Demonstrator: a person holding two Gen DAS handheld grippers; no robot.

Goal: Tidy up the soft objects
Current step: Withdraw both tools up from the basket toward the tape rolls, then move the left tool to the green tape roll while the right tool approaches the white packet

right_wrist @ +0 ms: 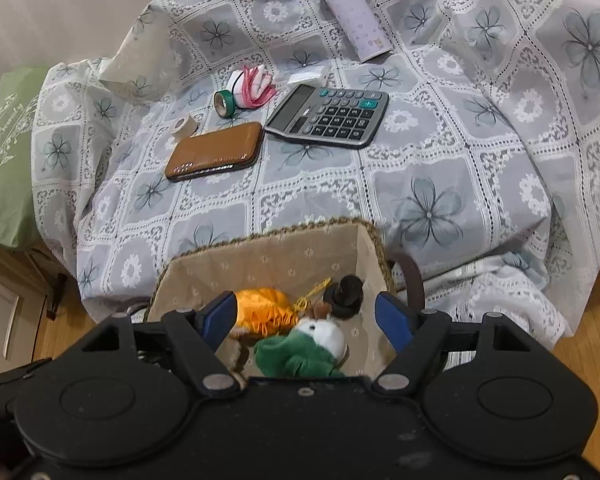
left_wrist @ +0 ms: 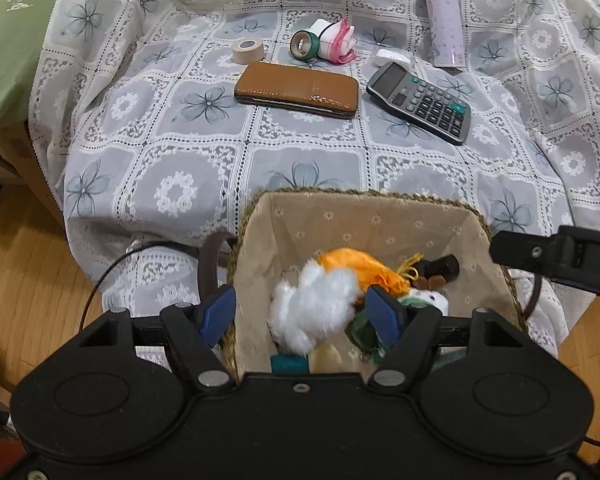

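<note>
A woven basket [left_wrist: 340, 193] with a beige flowered lining stands against the front of the cloth-covered table. In it lie an orange satin pouch [left_wrist: 352, 266], a green and white plush [right_wrist: 300, 350] and a dark brown piece [left_wrist: 444, 268]. A blurred white fluffy toy [left_wrist: 312, 312] sits between the blue pads of my left gripper [left_wrist: 302, 314], which is open; neither pad presses on it. My right gripper [right_wrist: 306, 318] is open over the same basket [right_wrist: 280, 234], above the plush and holding nothing. A banded pink and white cloth bundle [left_wrist: 338, 42] lies far back on the table.
On the lace tablecloth [left_wrist: 204, 152] lie a brown wallet [left_wrist: 296, 90], a grey calculator [left_wrist: 420, 102], a beige tape roll [left_wrist: 248, 50], a green tape roll [left_wrist: 304, 44], a small white packet [left_wrist: 392, 58] and a purple bottle [left_wrist: 444, 20]. A green cushion [left_wrist: 12, 40] sits left; wooden floor [left_wrist: 32, 280] lies below.
</note>
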